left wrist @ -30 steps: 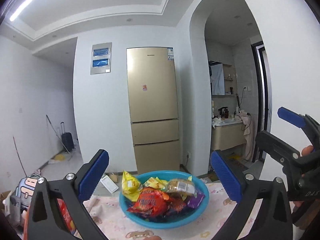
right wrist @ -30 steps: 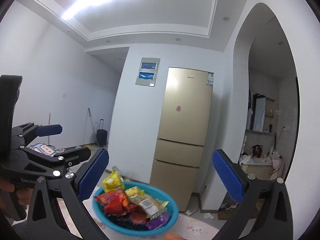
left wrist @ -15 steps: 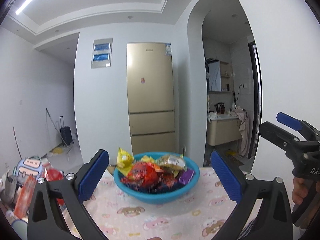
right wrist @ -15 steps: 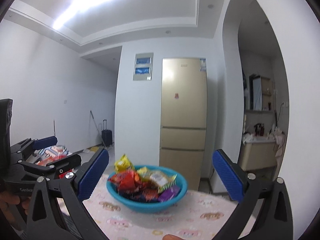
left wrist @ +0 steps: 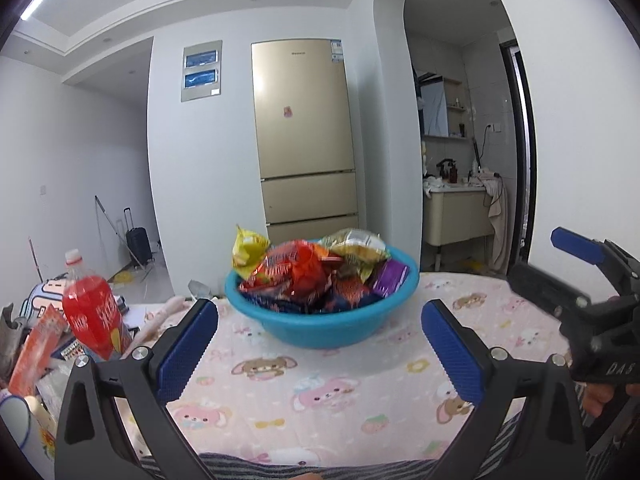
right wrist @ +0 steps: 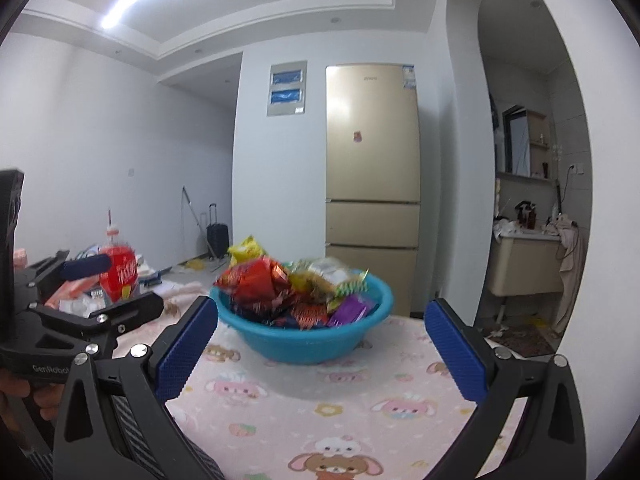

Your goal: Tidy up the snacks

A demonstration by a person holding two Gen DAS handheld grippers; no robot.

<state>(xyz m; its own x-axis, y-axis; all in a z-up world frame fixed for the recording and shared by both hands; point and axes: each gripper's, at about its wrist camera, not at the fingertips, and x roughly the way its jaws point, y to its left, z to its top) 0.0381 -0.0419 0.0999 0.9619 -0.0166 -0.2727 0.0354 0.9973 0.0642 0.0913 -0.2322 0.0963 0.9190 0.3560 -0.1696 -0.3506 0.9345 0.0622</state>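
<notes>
both the left claw point(left wrist: 320, 344) and right claw point(right wrist: 322, 348) gape empty before the heaped blue basin point(left wrist: 320, 324); a careless grab could spill packets onto the desk point(left wrist: 340, 392).

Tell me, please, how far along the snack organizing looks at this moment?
Nothing looks done yet: the snack packets are all heaped in the blue bowl on the cartoon-print tablecloth, and none lies sorted on the cloth. Nothing is in hand: the left tool and the right tool are both open and empty, short of the bowl. The whole sorting remains.
</notes>
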